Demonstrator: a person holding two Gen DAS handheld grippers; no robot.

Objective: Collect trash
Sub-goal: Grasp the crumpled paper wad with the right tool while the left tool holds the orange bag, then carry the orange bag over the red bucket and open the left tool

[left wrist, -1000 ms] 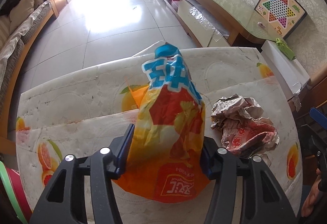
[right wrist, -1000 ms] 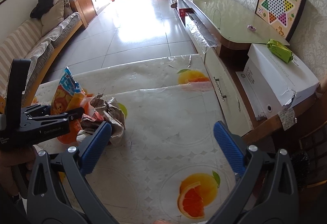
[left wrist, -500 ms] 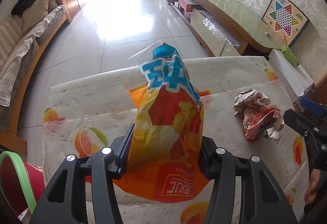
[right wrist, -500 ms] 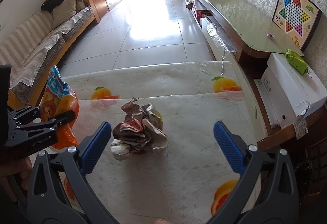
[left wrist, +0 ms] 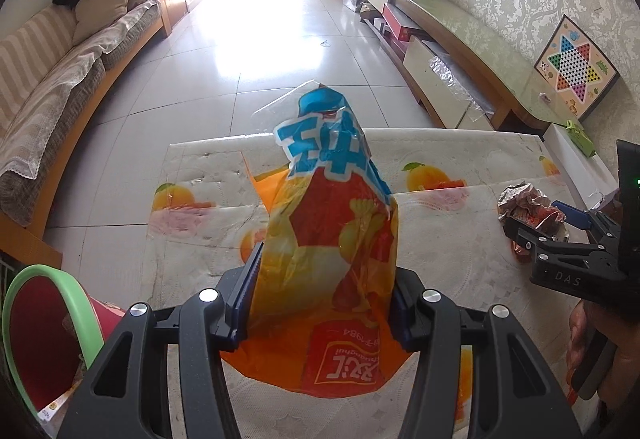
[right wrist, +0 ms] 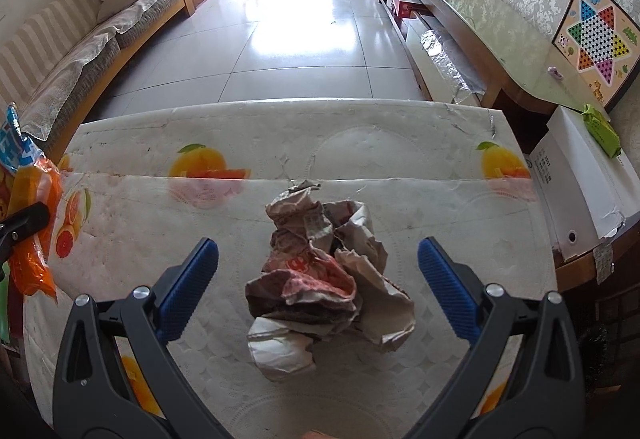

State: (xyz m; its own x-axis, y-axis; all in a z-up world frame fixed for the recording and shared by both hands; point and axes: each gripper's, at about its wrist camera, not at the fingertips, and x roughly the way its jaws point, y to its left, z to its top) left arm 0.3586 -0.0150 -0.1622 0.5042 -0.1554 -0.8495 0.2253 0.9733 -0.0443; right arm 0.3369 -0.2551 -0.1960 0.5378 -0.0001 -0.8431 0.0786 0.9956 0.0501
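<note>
**2 grippers, 2 pieces of trash**

2 grippers are at work over our table. Nearest to us, our left gripper (left wrist: pixel 322 295) clamps an orange snack bag (left wrist: pixel 332 239) between its 2 jaws; the bag stands upright, its blue top pointing away from us, above the near part of the table (left wrist: pixel 200 175). Low on our left sits a red bin with a green rim (left wrist: pixel 44 335), beside the table edge.

Our right gripper (right wrist: pixel 318 279) is spread wide, its 2 blue pads (right wrist: pixel 188 287) on either side of a crumpled paper wrapper (right wrist: pixel 320 279) that lies on the fruit-printed tablecloth (right wrist: pixel 380 143). We cannot tell whether the pads touch the paper; a gap shows on each side.

Further off, a white box (right wrist: pixel 580 191) stands just past the right edge of the table. Beyond it a checkers board (right wrist: pixel 596 43) leans on the wall, and a sofa (right wrist: pixel 60 63) lines the left side of the tiled floor (right wrist: pixel 300 27).
</note>
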